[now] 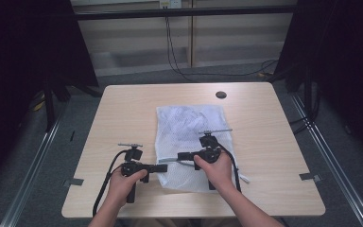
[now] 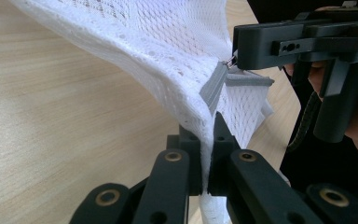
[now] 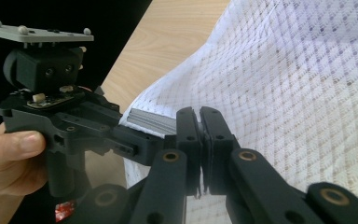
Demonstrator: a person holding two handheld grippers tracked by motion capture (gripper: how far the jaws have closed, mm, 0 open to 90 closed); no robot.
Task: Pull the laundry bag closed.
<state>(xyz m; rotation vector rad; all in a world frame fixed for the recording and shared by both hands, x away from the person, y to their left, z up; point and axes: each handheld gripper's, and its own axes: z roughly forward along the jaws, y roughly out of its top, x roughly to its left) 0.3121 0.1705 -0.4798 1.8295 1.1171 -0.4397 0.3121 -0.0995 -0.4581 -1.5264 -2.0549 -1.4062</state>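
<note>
Soft light is falling from above onto the table (image 1: 123, 109), making the wood look pale and bright. The sides of the high view are staying very dark. The hands are casting only faint shadows. In the gripper views, the white mesh bag (image 2: 168, 46) is glowing brightly, and the close black jaws are looking a little blurry.

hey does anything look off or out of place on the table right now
Nothing looks damaged or spilled. The white mesh bag lies on the wooden table, but its near corner is pulled up off the surface: the left gripper pinches the mesh by the grey zipper, and the right gripper is shut at the zipper's end.
</note>
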